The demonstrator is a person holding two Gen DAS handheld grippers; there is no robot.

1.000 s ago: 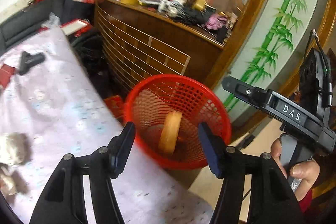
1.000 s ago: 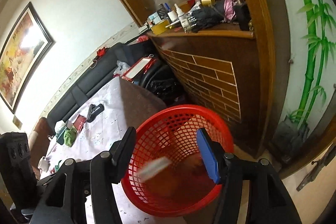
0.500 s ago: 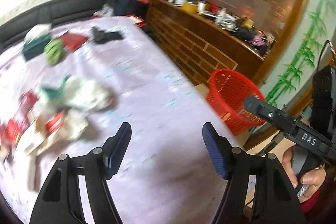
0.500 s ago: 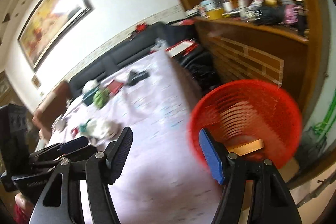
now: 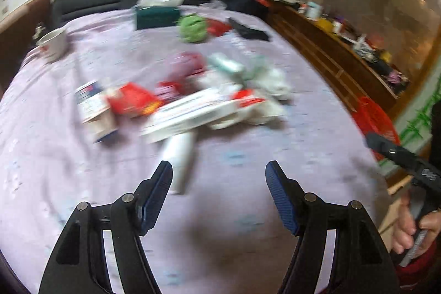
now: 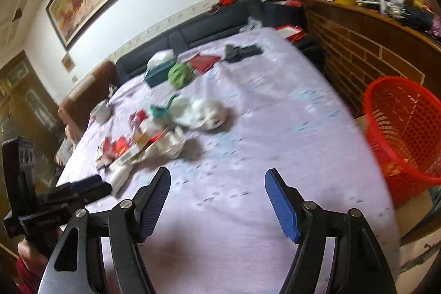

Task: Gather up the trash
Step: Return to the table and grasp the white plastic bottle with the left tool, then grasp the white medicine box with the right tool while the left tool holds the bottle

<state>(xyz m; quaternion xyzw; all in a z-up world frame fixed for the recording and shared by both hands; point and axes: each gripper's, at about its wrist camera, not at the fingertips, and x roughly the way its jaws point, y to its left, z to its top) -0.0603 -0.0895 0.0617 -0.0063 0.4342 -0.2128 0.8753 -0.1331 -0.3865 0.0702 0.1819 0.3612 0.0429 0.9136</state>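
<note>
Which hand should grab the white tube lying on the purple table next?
Probably the left. The left tool is open and empty, with the white tube just ahead by its left finger. The right tool, also open and empty, faces bare purple tablecloth; there the tube sits off to its left.

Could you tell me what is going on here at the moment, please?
A person is clearing trash off a table covered with a lilac cloth, holding a gripper in each hand. Both the left gripper and the right gripper are open and empty, their jaws having just been opening, and they point toward the pile of wrappers and boxes in the middle of the table. The red basket stands beside the table's edge with some trash already inside.
</note>
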